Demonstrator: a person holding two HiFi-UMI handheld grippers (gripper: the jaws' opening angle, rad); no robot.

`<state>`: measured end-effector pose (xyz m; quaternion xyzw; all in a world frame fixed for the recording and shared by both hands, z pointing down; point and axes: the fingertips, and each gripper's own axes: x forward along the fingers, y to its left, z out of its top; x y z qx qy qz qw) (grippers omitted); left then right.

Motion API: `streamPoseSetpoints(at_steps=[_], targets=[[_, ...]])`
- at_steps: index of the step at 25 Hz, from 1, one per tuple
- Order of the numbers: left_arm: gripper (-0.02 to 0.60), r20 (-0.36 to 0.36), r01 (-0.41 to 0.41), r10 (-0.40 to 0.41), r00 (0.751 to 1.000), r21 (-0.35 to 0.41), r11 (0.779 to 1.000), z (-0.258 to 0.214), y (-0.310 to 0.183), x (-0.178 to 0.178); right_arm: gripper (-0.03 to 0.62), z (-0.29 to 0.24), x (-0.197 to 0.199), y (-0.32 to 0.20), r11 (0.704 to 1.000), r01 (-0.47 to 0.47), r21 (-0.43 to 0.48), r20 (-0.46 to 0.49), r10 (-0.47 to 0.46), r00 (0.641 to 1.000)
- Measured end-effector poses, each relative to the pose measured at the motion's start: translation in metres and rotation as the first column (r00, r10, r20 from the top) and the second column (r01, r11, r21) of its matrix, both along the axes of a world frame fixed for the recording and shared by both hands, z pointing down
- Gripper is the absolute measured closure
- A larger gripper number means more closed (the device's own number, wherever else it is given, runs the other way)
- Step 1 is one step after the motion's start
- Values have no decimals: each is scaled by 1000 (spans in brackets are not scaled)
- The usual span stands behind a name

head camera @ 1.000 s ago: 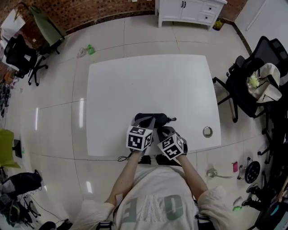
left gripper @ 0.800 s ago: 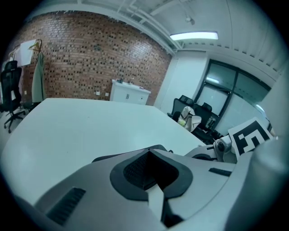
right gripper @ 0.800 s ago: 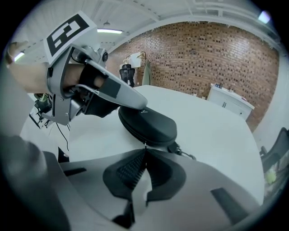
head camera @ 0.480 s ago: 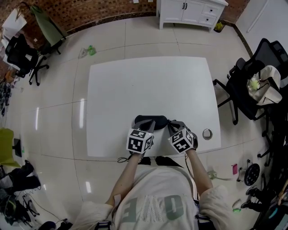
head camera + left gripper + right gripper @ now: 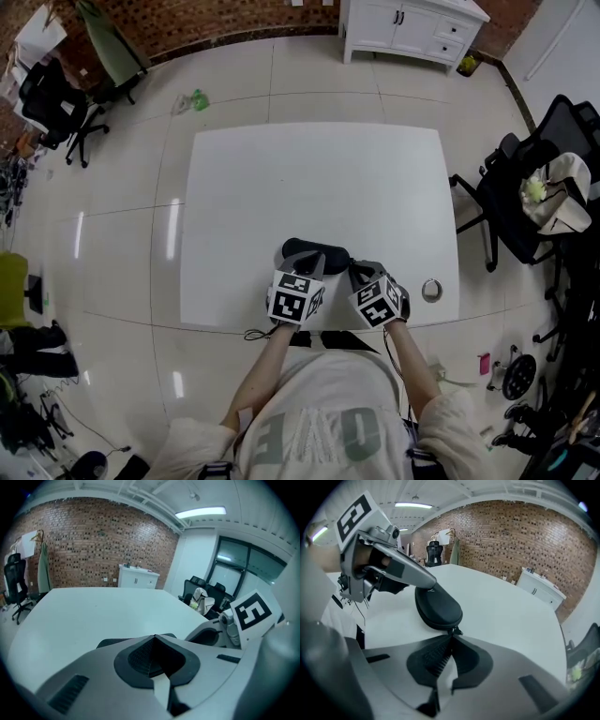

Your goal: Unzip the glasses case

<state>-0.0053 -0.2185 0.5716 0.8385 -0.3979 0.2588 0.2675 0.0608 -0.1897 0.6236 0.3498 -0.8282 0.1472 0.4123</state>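
The white T-shirt [image 5: 319,412] carries large pale green letters, upside down from the head view and not cleanly readable. The marker cubes [image 5: 293,298] bear only black-and-white square patterns. A small pale mark on the case is too small to read.

The left gripper [image 5: 154,637] has its jaws closed together, and their tips rest against the left end of the black oval hard-shell glasses case [image 5: 438,606]. I cannot tell whether they pinch anything. The case lies flat on the white rectangular tabletop [image 5: 309,178], close to its near edge and about midway along it.

The right gripper [image 5: 451,638] sits at the case's right end, its jaws closed narrow on the small black zipper pull [image 5: 456,631].

A small round metal ring [image 5: 431,290] lies near the near right corner. Bare tabletop stretches from the case to the far edge and to both sides.
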Motion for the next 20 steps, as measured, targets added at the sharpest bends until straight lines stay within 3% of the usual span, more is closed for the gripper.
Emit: streamPoseSetpoints(at_steps=[6,14,20], targets=[[581,1,-11,11,1000,-2,1000,0,6,4,592,-2,-41,62,987,158,-44,78,-154,985],[581,58,-77,77,995,5,997,13,12,18,592,1,-29,55,986,159,-44,61,-156,986],[583,23,-60,60,998,-7,998,12,10,19,592,0,-20,37,986,164,-37,48,-163,986]])
